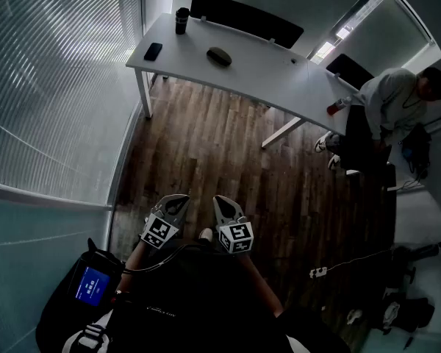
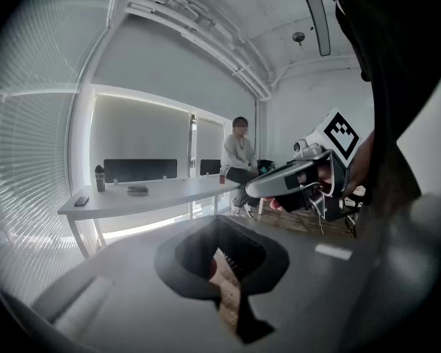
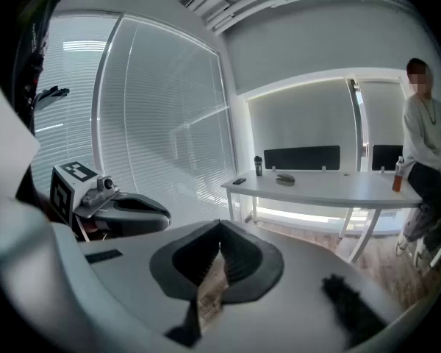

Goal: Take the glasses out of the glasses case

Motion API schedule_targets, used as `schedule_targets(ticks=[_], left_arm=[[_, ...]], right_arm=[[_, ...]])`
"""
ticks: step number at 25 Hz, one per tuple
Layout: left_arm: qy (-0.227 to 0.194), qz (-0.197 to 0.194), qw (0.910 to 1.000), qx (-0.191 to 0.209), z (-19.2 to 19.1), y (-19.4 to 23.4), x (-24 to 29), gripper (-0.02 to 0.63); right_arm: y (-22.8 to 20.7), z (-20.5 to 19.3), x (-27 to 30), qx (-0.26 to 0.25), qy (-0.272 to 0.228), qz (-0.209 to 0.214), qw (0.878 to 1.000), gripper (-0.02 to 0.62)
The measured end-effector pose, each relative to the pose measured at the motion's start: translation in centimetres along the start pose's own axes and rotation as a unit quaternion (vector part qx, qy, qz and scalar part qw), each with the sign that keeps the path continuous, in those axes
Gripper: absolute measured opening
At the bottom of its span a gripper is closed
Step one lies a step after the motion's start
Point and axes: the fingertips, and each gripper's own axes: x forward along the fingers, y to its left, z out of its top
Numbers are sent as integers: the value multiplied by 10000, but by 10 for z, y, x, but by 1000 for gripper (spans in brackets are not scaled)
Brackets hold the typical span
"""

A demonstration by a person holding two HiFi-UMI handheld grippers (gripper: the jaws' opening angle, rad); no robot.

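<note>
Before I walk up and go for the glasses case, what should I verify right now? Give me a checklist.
1. Glasses case located: ok, it lies on the white table, between the phone and the seated person.
2. Case within reach: not ok, the table stands across the floor from both grippers.
3. Left gripper empty: ok, jaws together on nothing.
4. Right gripper empty: ok, jaws together on nothing.
5. Case lid open or shut: cannot tell, too small from here.
</note>
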Motion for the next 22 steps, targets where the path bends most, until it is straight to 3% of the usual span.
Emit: schedule_targets(ticks=[15,22], left_arm=[[0,30,9999,-154,-20,48,-47,6],[9,-36,9997,-241,-32,60,-44,6]], right_arm=[[51,10,42,-97,163,24,9998,6],[56,2,45,-94,245,-89,9996,6]])
